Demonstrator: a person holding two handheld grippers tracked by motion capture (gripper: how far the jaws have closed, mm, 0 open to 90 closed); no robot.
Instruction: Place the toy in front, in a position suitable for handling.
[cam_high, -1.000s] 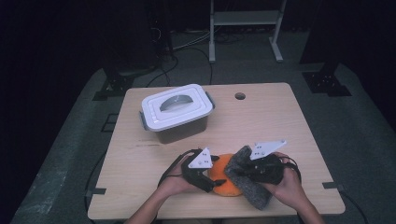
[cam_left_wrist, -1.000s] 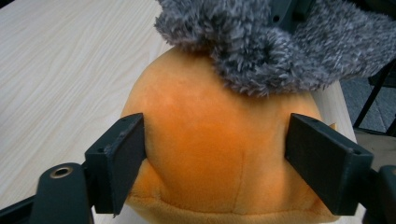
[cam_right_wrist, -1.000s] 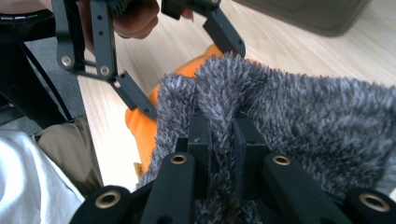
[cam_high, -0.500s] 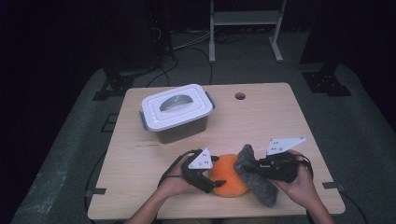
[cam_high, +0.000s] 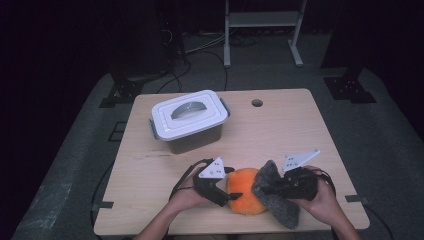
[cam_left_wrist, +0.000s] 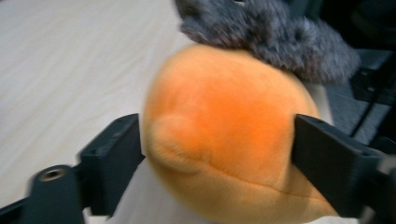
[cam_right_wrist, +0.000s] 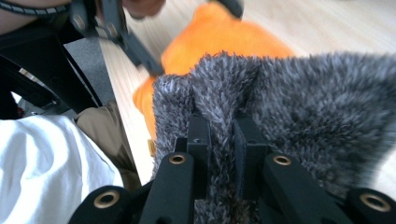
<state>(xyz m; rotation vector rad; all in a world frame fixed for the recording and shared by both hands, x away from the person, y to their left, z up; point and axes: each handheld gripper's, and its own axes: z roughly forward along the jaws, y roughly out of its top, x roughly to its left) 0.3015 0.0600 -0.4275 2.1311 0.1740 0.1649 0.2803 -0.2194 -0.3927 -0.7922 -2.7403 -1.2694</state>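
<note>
Left tool (cam_high: 231, 189) clamped on the round orange plush toy (cam_high: 246, 191); right tool (cam_high: 270, 189) pinched shut on the grey furry fabric piece (cam_high: 276, 200).
Both sit low centre on the pale wooden worktop (cam_high: 280, 130), touching; the white-lidded plastic box (cam_high: 189, 120) stands upper left.

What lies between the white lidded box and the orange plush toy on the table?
In the high view, only bare wood of the table lies between the white lidded box and the orange plush toy.

I can read no writing anywhere in front of me. No label, brand, number or sign can be made out.
</note>
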